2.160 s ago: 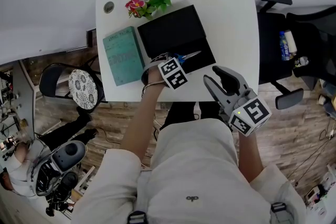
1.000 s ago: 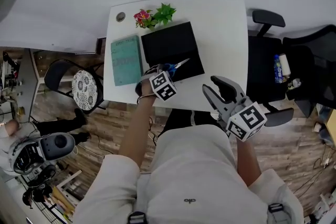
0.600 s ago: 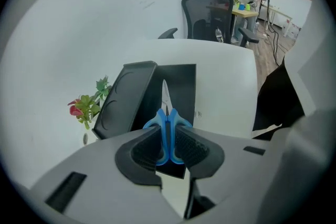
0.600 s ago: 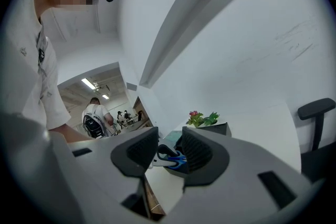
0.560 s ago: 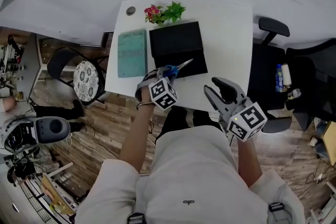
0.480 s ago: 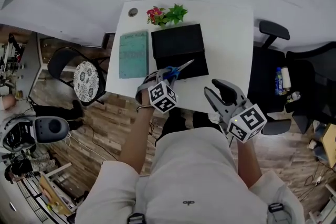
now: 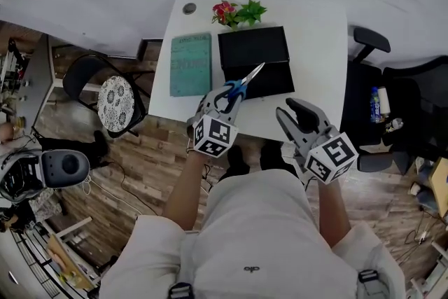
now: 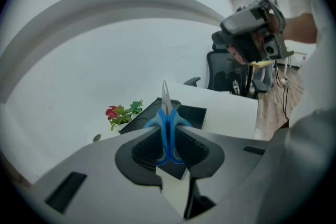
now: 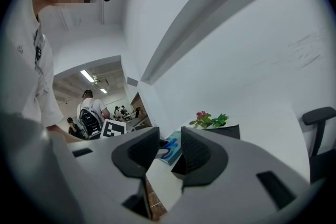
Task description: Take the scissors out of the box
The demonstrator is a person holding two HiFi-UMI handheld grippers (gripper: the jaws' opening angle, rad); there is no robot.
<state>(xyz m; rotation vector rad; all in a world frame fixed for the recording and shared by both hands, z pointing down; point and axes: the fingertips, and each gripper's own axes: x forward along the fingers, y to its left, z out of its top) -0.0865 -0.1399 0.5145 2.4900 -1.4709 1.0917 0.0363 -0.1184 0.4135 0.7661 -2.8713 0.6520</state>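
Note:
Blue-handled scissors (image 7: 238,88) hang in the air over the table's front edge, blades pointing toward the black box (image 7: 254,47). My left gripper (image 7: 222,101) is shut on their handles. In the left gripper view the scissors (image 8: 167,126) stand upright between the pads, steel tip up, with the open box (image 8: 193,114) lying behind them. My right gripper (image 7: 299,117) hovers off the table's front right edge, well apart from the box. Its jaws are closing and hold nothing. In the right gripper view that gripper (image 9: 170,150) frames only the table beyond.
A teal book (image 7: 190,64) lies left of the box on the white table (image 7: 318,38). A small flowering plant (image 7: 238,12) stands at the table's back. A black office chair (image 7: 369,45) is at the right, a round patterned stool (image 7: 115,100) at the left.
My left gripper has lifted the scissors up off the box and drawn them toward the table's front edge. The right gripper has shifted slightly sideways.

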